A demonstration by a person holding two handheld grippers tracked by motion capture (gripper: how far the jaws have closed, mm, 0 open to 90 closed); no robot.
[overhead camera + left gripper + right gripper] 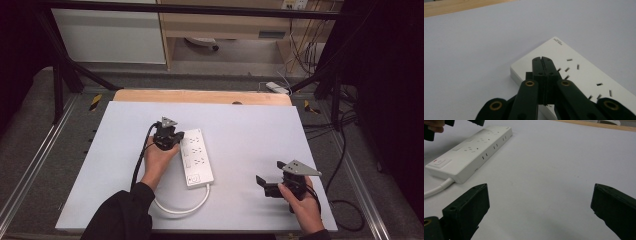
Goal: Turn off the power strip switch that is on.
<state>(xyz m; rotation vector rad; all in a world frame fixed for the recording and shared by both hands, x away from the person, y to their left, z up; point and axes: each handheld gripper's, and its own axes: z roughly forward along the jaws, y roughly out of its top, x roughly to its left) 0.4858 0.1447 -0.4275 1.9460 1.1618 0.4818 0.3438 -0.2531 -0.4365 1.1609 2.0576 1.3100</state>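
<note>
High view: a white power strip [196, 156] lies near the centre of the pale table [250, 130], its white cord [182, 206] looping toward the lower edge of the frame. The left gripper [167, 136] sits at the strip's upper left edge, the left hand [159, 160] wrapped behind it. Over at the lower right, the right gripper [270, 184] is well apart from the strip, held by the right hand [302, 207].

Left gripper view: the 2 black jaws of the left gripper [542, 60] are pressed together with nothing between them, poised over the power strip [584, 75] near its end corner, at centre right.

Right gripper view: the right gripper [540, 205] stands spread wide, a jaw at each bottom corner, bare table [554, 170] between them. The power strip [471, 152] lies at upper left, its switch [439, 162] at the near end by the cord [436, 189].
</note>
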